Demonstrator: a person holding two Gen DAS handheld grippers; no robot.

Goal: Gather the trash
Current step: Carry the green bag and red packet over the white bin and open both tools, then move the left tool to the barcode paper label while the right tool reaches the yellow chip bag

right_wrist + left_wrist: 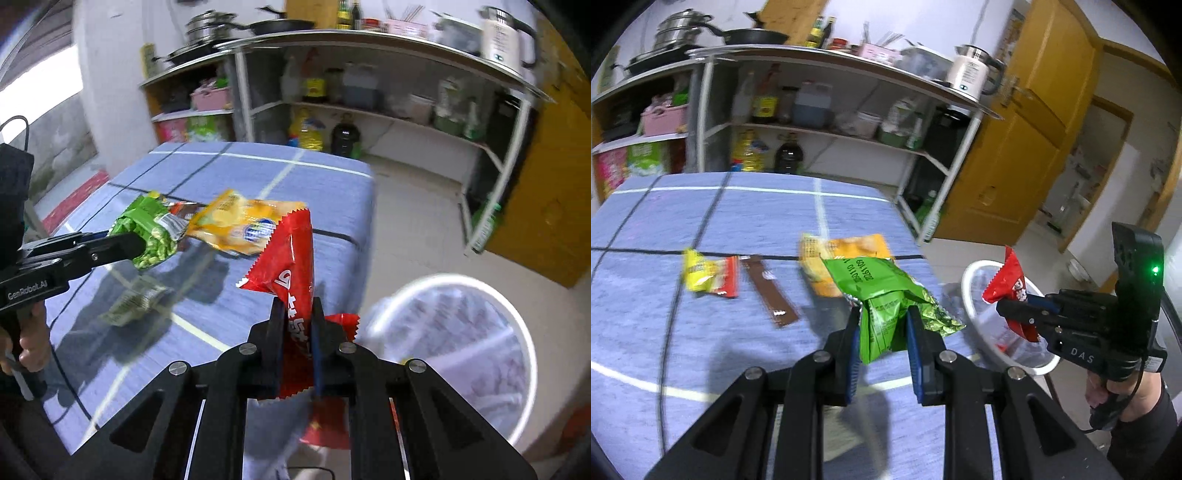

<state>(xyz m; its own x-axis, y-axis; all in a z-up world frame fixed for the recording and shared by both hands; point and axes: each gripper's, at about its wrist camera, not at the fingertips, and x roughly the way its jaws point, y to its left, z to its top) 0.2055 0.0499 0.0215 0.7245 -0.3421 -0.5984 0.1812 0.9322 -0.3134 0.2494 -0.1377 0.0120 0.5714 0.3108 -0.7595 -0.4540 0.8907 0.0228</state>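
Observation:
My left gripper (882, 314) is shut on a green snack wrapper (886, 291) and holds it above the blue-clothed table (683, 332). It also shows in the right wrist view (122, 240) with the green wrapper (151, 229). My right gripper (298, 306) is shut on a red wrapper (291, 254), held beside the table's right edge near a white lined trash bin (517, 332). In the left wrist view the right gripper (1012, 308) holds the red wrapper (1006, 282) over the bin (971, 295). An orange chip bag (849, 247), a brown wrapper (768, 291) and a yellow-red wrapper (709, 277) lie on the table.
A white shelf rack (831, 122) with bottles, pots and a kettle stands behind the table. A yellow door (1015, 155) is to the right. Tiled floor lies between table, bin and rack.

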